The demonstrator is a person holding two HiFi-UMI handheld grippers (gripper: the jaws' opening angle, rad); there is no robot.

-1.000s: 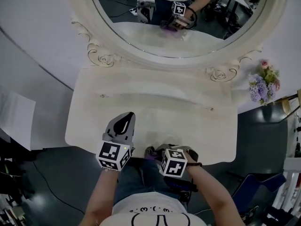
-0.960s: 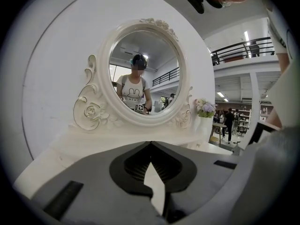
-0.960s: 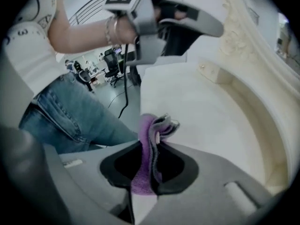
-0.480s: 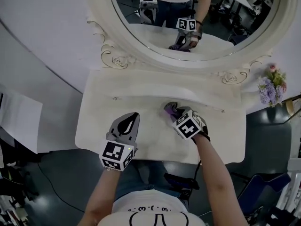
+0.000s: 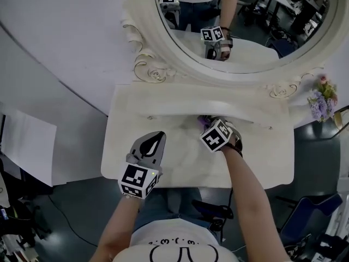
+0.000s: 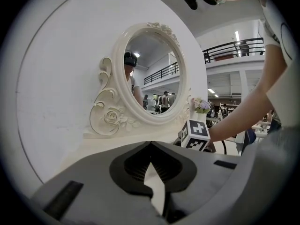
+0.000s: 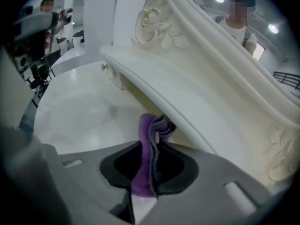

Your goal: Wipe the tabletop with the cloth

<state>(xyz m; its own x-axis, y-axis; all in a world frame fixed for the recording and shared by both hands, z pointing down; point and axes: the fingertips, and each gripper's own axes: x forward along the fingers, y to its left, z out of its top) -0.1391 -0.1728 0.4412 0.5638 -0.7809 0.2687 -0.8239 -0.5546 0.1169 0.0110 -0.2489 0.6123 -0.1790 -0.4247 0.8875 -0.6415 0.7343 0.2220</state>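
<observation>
A cream vanity tabletop (image 5: 180,160) lies below me. My right gripper (image 5: 207,126) is at the back middle of the tabletop (image 7: 79,111), close under the raised rear ledge (image 7: 187,102). It is shut on a folded purple cloth (image 7: 149,146), whose purple edge (image 5: 204,121) shows just past the marker cube. The cloth's end sticks out beyond the jaws, toward the ledge. My left gripper (image 5: 155,142) hovers over the front left of the tabletop, shut with nothing in it; in the left gripper view its tips (image 6: 151,143) meet.
An oval mirror (image 5: 245,42) in a carved cream frame (image 6: 110,116) rises behind the ledge. A bunch of lilac flowers (image 5: 323,103) stands off the table's right end. The dark floor, cables and a blue chair (image 5: 305,214) surround the table's front.
My right gripper has carried the cloth from the table's front edge to the back, under the ledge. The left gripper has stayed put.
</observation>
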